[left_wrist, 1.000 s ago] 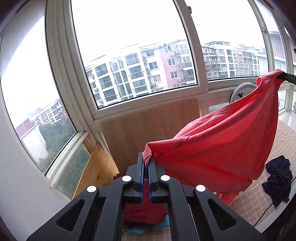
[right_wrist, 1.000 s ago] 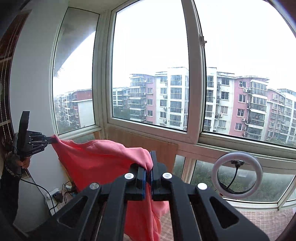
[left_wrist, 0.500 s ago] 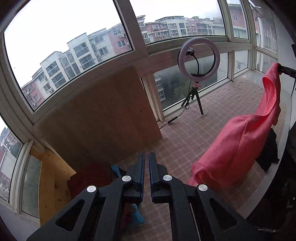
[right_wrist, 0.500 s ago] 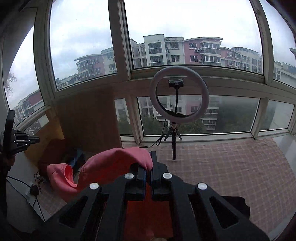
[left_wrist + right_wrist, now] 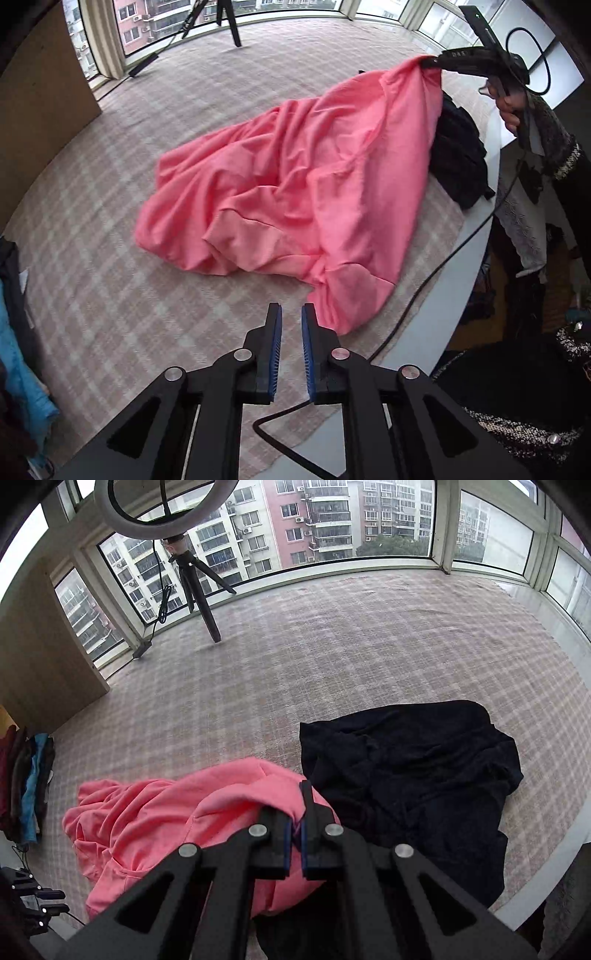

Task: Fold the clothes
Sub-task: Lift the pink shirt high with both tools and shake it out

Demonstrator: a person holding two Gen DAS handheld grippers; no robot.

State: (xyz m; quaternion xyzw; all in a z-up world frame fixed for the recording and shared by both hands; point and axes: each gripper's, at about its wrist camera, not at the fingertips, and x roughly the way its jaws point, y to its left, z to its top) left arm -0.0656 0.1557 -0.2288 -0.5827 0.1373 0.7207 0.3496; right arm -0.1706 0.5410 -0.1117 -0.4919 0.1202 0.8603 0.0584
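Pink garment (image 5: 295,192): lay crumpled on checked cloth (image 5: 110,295), one corner lifted. Right gripper (image 5: 295,827): jaws clamped on that corner, pink fabric pinched between blue pads. Left gripper (image 5: 291,325): jaws parted, nothing between, hovering just beside garment's near hem. Black garment (image 5: 413,775): heaped beside pink one, touching. Folded stack (image 5: 26,782): at cloth's left edge. Ring light (image 5: 184,546): on tripod by window.

A checked cloth (image 5: 332,646) covers the table, bearing a crumpled pink garment (image 5: 295,184), black garment (image 5: 406,768) and tripod (image 5: 203,602).
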